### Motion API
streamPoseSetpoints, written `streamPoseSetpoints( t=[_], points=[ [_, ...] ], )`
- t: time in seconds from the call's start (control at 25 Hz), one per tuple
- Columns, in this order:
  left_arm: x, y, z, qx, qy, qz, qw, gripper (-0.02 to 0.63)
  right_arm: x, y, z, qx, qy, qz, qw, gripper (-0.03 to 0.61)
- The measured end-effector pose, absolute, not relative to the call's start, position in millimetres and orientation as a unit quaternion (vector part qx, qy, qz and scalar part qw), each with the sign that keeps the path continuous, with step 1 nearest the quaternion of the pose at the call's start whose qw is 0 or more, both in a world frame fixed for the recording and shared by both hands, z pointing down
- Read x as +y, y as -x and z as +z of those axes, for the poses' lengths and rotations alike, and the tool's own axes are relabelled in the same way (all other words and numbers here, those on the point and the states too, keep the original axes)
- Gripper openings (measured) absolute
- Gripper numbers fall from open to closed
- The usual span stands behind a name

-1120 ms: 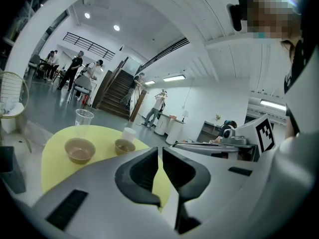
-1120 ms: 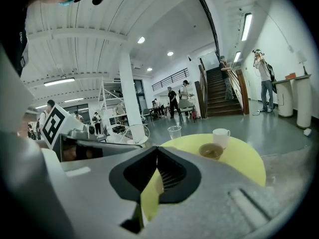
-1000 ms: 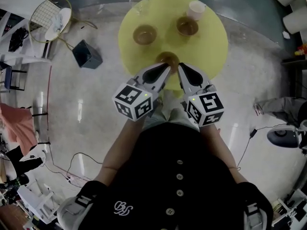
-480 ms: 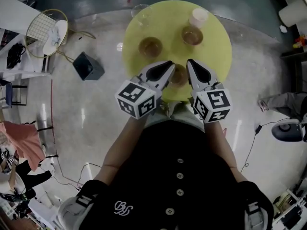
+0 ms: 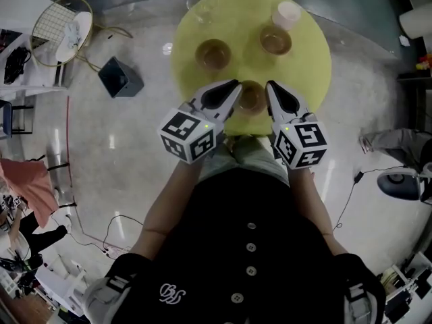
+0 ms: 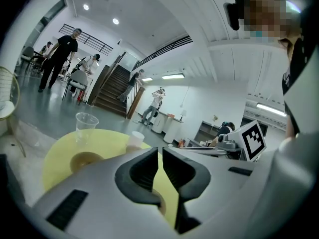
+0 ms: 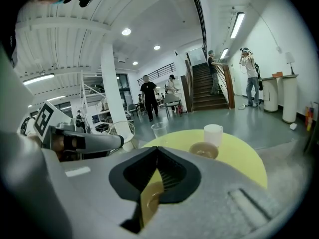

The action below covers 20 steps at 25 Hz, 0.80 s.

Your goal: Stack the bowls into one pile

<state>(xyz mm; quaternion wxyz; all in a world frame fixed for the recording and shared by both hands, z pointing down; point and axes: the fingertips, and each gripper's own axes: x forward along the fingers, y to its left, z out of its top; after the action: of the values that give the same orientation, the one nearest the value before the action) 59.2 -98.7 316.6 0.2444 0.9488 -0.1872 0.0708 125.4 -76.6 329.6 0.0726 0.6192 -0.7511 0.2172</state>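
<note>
Yellow round table [image 5: 307, 66] on a glossy floor carries three brown bowls, none stacked. Over the last second both grippers slid forward, so the near bowl [image 5: 251, 97] now sits between the left gripper [image 5: 234, 85] and right gripper [image 5: 270, 86]; contact unclear. Both pairs of jaws are closed and empty. The middle bowl [image 5: 213, 53] and far bowl [image 5: 275, 41] sit well apart. Probably approaching the first pick; with jaws closed, no grasp is ready yet.

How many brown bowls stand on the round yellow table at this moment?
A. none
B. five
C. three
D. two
C: the yellow table carries three separate bowls: the left bowl, the right bowl beside the white cup, and the near bowl at its front edge.
</note>
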Motion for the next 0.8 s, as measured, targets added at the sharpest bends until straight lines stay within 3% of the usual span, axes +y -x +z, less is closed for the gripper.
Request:
streamPoseSetpoints(
  t=[0.8],
  points=[
    [-68, -60, 370, -0.219, -0.921, 0.1, 0.305, 0.037, -48, -131, 392, -0.753, -0.574, 0.299, 0.115, 0.008]
  ],
)
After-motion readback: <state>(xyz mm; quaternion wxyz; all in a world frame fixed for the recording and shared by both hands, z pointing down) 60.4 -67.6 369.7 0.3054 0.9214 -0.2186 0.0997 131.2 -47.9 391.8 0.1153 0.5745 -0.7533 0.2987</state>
